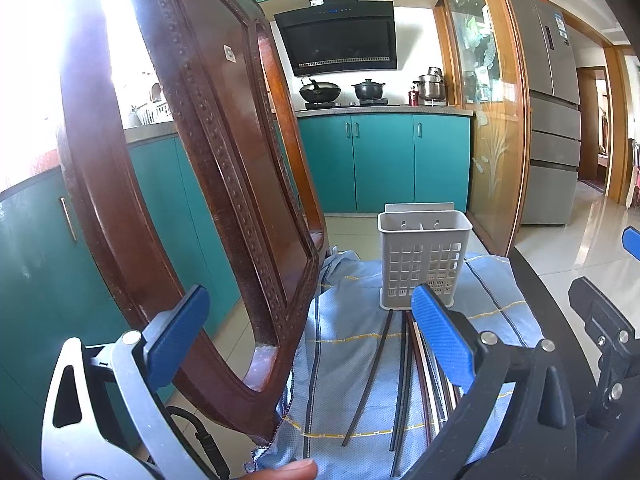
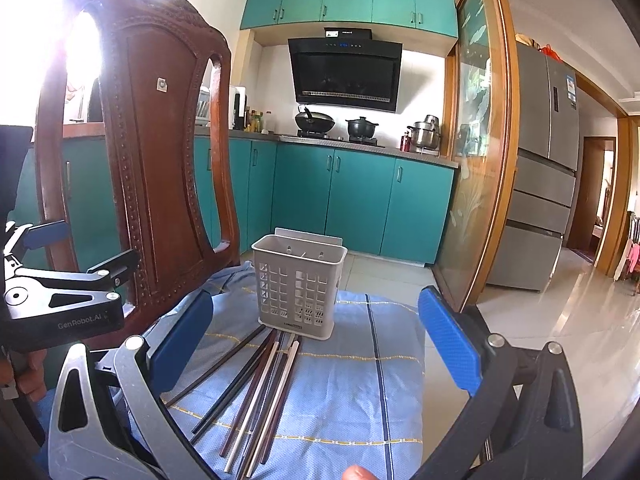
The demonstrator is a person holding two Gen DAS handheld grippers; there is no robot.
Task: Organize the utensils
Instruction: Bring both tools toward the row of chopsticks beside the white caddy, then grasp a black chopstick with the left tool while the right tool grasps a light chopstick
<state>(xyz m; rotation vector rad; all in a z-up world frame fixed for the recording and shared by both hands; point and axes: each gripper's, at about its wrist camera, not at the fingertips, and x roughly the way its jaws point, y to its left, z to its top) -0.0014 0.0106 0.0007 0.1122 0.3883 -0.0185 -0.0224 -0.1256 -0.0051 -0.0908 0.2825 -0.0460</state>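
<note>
**A:** What lies on the work surface?

**B:** A light blue cloth (image 2: 352,392) with dark and yellow stripes; on it stands a grey perforated utensil holder (image 2: 298,286), upright, at the far end of the cloth; a bundle of chopsticks (image 2: 260,384), some black, some brown, some metallic, lies flat just in front of the holder, tips reaching its base and the near ends fanning toward the camera; in the right wrist view the holder's visible interior has no chopsticks in it.

**A:** And the grippers?

**B:** The right gripper (image 2: 316,344) has its blue-padded fingers spread wide, one on each side of the chopstick bundle, holding nothing; the left gripper (image 1: 308,340) is likewise spread apart and empty; its right finger overlaps the bundle in the left wrist view, but whether it touches cannot be told; in that view one black chopstick lies a little apart to the left.

**A:** Surroundings?

**B:** A carved wooden chair back (image 2: 152,168) rises at the left edge of the cloth; beyond it, teal cabinets (image 2: 360,192), a black range hood (image 2: 344,74), pots on the stove, and a grey refrigerator (image 2: 548,160) at right; a fingertip shows at the bottom edge of each view.
</note>
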